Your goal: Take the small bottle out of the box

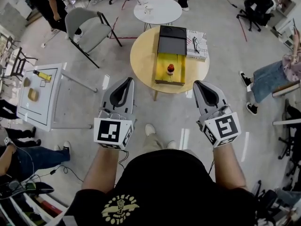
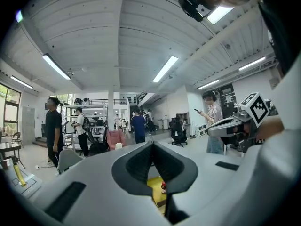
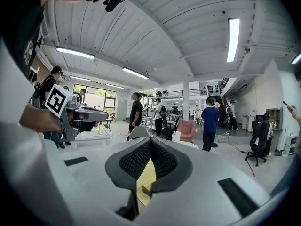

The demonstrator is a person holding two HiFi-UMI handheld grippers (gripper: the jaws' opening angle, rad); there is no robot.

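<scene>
step: approach | left gripper (image 1: 128, 81) and right gripper (image 1: 200, 84): jaws closed together, empty, well short of table (image 1: 143, 60) | bottle (image 1: 170, 70): upright, seemingly at near end of open box (image 1: 162, 62) | advice: jaws to be opened early, bottle gripped by its sides, lifted straight up

- The box (image 1: 163, 62) lies on the round surface (image 1: 141, 62), near its middle.
- The small bottle (image 1: 170, 69) stands in the box, toward its near end.
- A stack of magazines (image 1: 196, 44) lies just right of the box.
- A chair (image 1: 87, 27) stands behind and left of the box.
- The left gripper (image 1: 126, 83) and right gripper (image 1: 201, 84) are before the box, one on each side, apart from it.
</scene>
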